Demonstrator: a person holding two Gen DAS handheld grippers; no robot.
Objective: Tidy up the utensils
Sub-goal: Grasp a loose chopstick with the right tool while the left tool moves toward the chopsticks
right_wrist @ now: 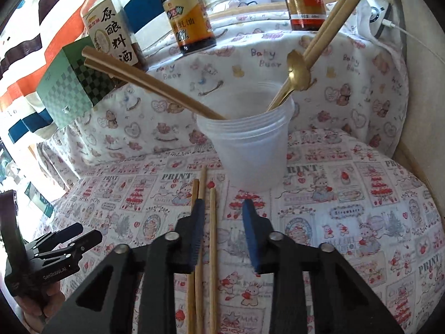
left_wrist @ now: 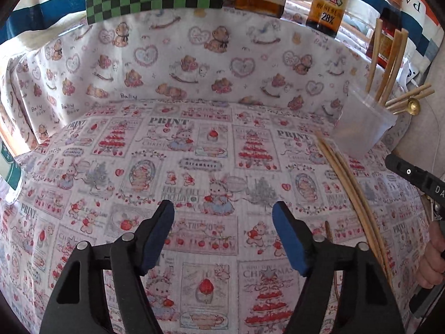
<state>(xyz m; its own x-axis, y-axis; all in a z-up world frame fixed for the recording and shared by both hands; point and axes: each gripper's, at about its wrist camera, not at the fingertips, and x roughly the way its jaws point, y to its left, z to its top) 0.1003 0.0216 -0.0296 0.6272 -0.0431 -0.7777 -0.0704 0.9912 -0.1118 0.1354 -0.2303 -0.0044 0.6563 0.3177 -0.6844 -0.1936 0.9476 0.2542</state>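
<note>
A translucent plastic cup (right_wrist: 250, 150) stands on the patterned cloth and holds gold chopsticks (right_wrist: 155, 86) and a gold spoon (right_wrist: 299, 69). It also shows at the right of the left wrist view (left_wrist: 361, 128). Three wooden chopsticks (right_wrist: 212, 236) lie on the cloth in front of the cup; in the left wrist view they lie at the right (left_wrist: 350, 189). My right gripper (right_wrist: 222, 208) is open just above them, with one stick between its fingers. My left gripper (left_wrist: 224, 211) is open and empty over bare cloth, to the left of the sticks.
Sauce bottles (right_wrist: 189, 16) and a cooking wine bottle (right_wrist: 111, 27) stand behind the cup. A green checkered box (right_wrist: 72, 89) sits at the back left. A white charger with a cable (right_wrist: 381, 19) lies at the back right. A wall closes the right side.
</note>
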